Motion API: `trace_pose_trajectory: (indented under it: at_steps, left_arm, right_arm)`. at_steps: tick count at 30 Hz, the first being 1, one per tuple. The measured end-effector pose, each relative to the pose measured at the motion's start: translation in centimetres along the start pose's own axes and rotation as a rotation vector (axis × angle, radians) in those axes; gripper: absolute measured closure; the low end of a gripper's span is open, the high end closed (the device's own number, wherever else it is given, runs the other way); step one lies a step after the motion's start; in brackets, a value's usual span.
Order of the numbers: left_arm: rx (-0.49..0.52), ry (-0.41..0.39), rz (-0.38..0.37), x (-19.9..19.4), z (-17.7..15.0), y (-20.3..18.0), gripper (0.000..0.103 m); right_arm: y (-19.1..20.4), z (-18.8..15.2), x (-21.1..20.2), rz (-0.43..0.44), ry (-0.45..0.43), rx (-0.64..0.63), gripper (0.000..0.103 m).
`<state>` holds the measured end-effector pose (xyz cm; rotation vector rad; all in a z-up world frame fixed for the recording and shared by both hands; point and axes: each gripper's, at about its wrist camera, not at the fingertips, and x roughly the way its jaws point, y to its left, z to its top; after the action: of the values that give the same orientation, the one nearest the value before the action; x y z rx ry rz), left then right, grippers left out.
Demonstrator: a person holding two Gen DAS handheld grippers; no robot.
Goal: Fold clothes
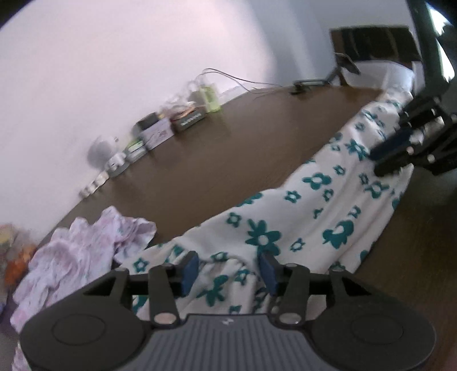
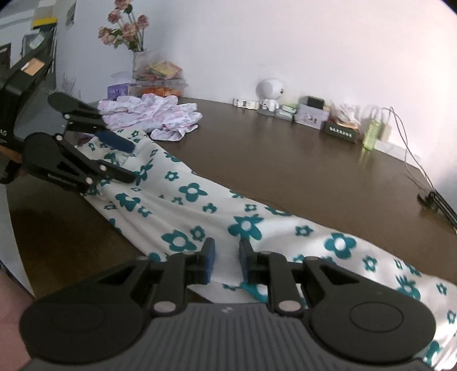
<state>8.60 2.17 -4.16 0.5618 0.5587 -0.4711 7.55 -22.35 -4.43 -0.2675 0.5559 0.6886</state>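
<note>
Two grippers of mine hang over one long garment, a white cloth with teal flowers (image 1: 300, 217) stretched flat along the brown bench (image 1: 228, 148). My left gripper (image 1: 228, 271) tilts down at the gathered end of the cloth; its jaws stand moderately apart, blue pads either side of a ruffled fold without pressing on it. My right gripper (image 2: 227, 261) tilts down over the other stretch of the same cloth, its jaws narrow but with a gap between the pads and white fabric showing through, nothing pinched that I can see. From the left view, the right one sits at the far end of the cloth, close to the bench edge.

Just beyond the gathered end lies a crumpled pale pink garment (image 2: 151, 114). Against the wall, a vase (image 2: 140, 61) holds pink roses (image 2: 124, 25). Farther along stand a small white robot figure (image 2: 270, 94), several little boxes and tins (image 2: 311, 114), and a green bottle (image 2: 371, 132).
</note>
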Motion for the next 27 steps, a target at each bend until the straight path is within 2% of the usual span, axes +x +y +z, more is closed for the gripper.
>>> trace_pose_trajectory:
  at_steps: [2,3,5,7,8,10,12,13,14,15,17,19,21,23,25,27]
  left_arm:
    - [-0.061,-0.068,-0.049,-1.4,0.6,0.1,0.056]
    - [-0.073,-0.099,-0.078,-1.7,1.2,0.0,0.056]
    - [-0.053,-0.135,-0.09,-1.7,2.4,-1.2,0.055]
    - [-0.006,-0.131,-0.082,-0.7,3.3,-2.5,0.059]
    - [0.009,-0.111,-0.072,0.3,3.6,-3.1,0.07]
    - [0.02,-0.044,-0.027,2.3,3.7,-3.6,0.079]
    - [-0.034,-0.021,0.002,3.0,3.1,-2.6,0.079]
    - [-0.061,-0.009,0.017,3.4,2.7,-2.1,0.077]
    - [-0.089,0.002,0.03,3.7,2.4,-1.6,0.074]
    - [-0.135,0.005,0.017,3.7,2.0,-1.0,0.073]
    - [-0.172,0.004,0.001,3.7,1.6,-0.6,0.072]
    - [-0.169,0.003,0.008,3.7,1.7,-0.7,0.072]
    - [-0.181,-0.005,0.016,3.3,2.3,-0.7,0.063]
    - [-0.193,-0.069,0.008,1.8,3.0,-0.8,0.04]
    - [-0.187,-0.12,-0.012,0.4,3.8,-1.1,0.034]
    - [-0.154,-0.149,-0.054,-0.4,4.8,-1.9,0.034]
  right_arm:
    - [0.2,0.6,-0.4,0.011,-0.032,0.017,0.085]
    - [0.4,1.0,-0.5,0.028,-0.059,0.025,0.081]
    - [1.3,2.1,0.0,0.045,-0.086,0.015,0.074]
    - [2.2,3.0,1.2,0.029,-0.088,-0.01,0.073]
    - [2.5,3.3,1.8,0.024,-0.079,-0.015,0.073]
    - [2.7,3.2,2.6,0.008,-0.049,-0.01,0.073]
    - [2.4,2.5,2.5,-0.04,-0.029,-0.01,0.073]
    - [1.9,1.8,2.0,-0.061,-0.026,-0.005,0.072]
    - [1.4,1.1,1.6,-0.083,-0.022,0.001,0.065]
    - [0.8,0.4,1.1,-0.098,-0.02,0.016,0.063]
    - [-0.8,-0.7,0.0,-0.088,-0.022,0.107,0.063]
    - [-1.4,-1.1,-0.5,-0.094,-0.024,0.143,0.063]
    - [-1.2,-1.1,-1.5,-0.105,-0.047,0.132,0.064]
    - [-1.4,-1.1,-4.0,-0.105,-0.123,0.14,0.063]
    - [-2.2,-1.0,-6.7,-0.146,-0.17,0.139,0.058]
    - [-3.4,-1.3,-8.8,-0.231,-0.151,0.094,0.056]
